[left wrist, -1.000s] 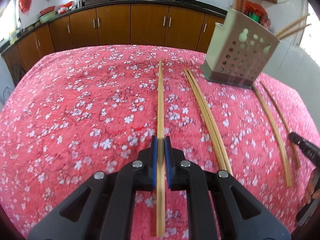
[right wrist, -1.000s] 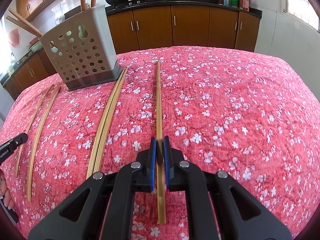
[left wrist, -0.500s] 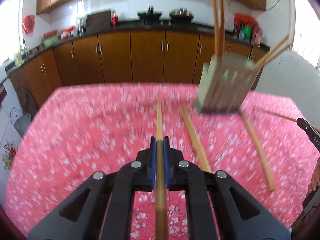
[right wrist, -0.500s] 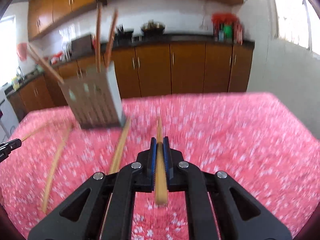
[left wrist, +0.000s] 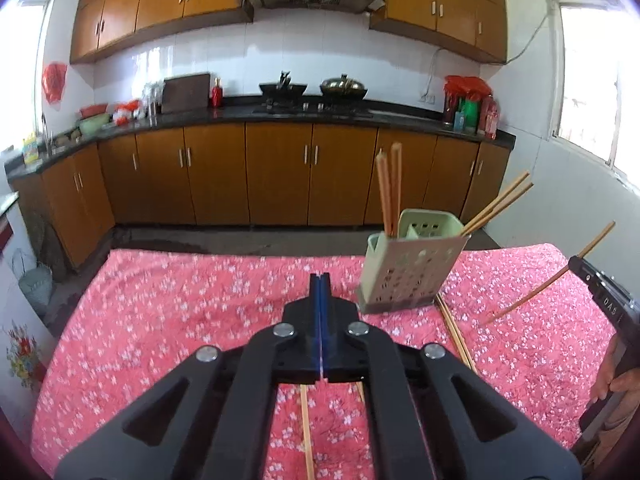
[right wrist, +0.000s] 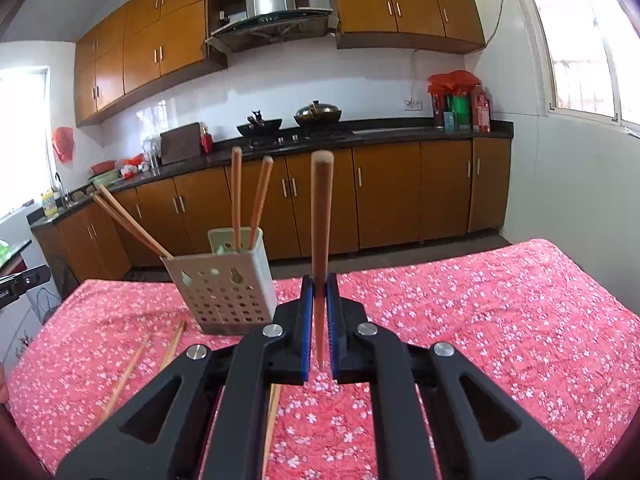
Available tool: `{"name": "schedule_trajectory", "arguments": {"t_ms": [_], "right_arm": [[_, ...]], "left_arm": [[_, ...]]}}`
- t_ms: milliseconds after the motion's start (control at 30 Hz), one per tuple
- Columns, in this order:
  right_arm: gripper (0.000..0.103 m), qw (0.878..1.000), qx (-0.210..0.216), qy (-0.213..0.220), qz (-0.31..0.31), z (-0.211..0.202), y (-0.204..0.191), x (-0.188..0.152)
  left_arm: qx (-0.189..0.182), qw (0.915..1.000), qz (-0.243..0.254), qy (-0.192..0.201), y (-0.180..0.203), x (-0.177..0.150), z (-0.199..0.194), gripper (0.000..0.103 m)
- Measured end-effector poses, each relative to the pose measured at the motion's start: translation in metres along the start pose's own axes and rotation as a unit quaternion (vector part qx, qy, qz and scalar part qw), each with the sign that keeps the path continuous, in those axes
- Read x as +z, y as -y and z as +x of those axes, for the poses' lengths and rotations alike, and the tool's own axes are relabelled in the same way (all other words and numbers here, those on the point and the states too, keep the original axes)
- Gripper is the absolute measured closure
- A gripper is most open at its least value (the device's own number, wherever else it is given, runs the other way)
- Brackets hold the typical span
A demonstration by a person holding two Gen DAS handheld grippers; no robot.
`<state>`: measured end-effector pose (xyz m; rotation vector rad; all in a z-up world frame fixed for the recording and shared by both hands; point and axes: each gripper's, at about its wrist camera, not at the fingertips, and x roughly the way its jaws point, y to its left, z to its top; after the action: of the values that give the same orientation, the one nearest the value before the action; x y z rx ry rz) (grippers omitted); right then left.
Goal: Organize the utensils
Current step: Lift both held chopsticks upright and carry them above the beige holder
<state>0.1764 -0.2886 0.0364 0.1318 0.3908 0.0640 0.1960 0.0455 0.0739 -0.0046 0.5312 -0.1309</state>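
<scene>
**Chopstick held upright over the red cloth**

The chopstick (right wrist: 321, 216) stands nearly upright between the blue pads of the right gripper (right wrist: 319, 312), which is clamped on its lower part; its blunt top rises above the pads against the cabinet doors. In the left wrist view the same chopstick (left wrist: 556, 276) shows as a slanted stick at the far right, passing through the right gripper (left wrist: 576, 264).

The left gripper (left wrist: 321, 292) has its pads pressed together, with nothing visible between them. Below it, part of a chopstick (left wrist: 307, 432) lies on the cloth (left wrist: 180, 320).

The holder (right wrist: 224, 284), a pale box with holes in its side, stands on the flowered red cloth (right wrist: 480, 320) just left of the right gripper. Two chopsticks (right wrist: 237, 196) stand upright in it and two more (right wrist: 128, 220) lean out over its left edge. Loose chopsticks (right wrist: 128, 368) lie on the cloth near the holder's base. In the left wrist view a pair (left wrist: 454, 332) lies just beside the holder (left wrist: 408, 276).
</scene>
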Motion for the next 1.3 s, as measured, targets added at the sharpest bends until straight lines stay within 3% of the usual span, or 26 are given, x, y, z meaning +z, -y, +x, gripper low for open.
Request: {"name": "schedule_trajectory", "arguments": {"t_ms": [133,233,300,333,567,633,800,1000,1300], "right_arm": [[0.095,1.000,0.004,0.009,0.001,-0.005,-0.001,0.003],[0.095,1.000,0.008,0.004,0.002,-0.005,-0.002,0.002],[0.095,1.000,0.011,0.003,0.001,-0.005,-0.004,0.000],[0.095,1.000,0.013,0.002,0.000,-0.004,-0.005,-0.001],[0.095,1.000,0.013,-0.005,0.000,-0.003,-0.008,-0.003],[0.095,1.000,0.012,-0.007,0.002,-0.002,-0.007,-0.003],[0.095,1.000,0.007,-0.007,0.009,0.000,-0.003,-0.004],[0.095,1.000,0.002,-0.005,0.019,-0.001,0.003,-0.006],[0.095,1.000,-0.003,-0.002,0.024,0.000,0.005,-0.006]], "left_arm": [[-0.006,0.9997,0.010,-0.021,-0.003,-0.006,0.007,0.100],[-0.011,0.9983,0.006,-0.057,-0.007,-0.035,0.019,0.094],[-0.005,0.9966,-0.003,-0.083,-0.010,-0.061,0.027,0.076],[-0.002,0.9955,-0.009,-0.094,-0.012,-0.072,0.030,0.075],[-0.002,0.9830,-0.031,-0.181,-0.008,-0.143,0.050,0.077],[0.010,0.9776,-0.019,-0.209,-0.007,-0.157,0.059,0.092],[0.010,0.9774,-0.011,-0.211,-0.006,-0.153,0.079,0.095],[0.019,0.9791,-0.026,-0.201,-0.017,-0.125,0.125,0.094],[0.020,0.9825,-0.016,-0.184,-0.015,-0.132,0.112,0.093]]}}
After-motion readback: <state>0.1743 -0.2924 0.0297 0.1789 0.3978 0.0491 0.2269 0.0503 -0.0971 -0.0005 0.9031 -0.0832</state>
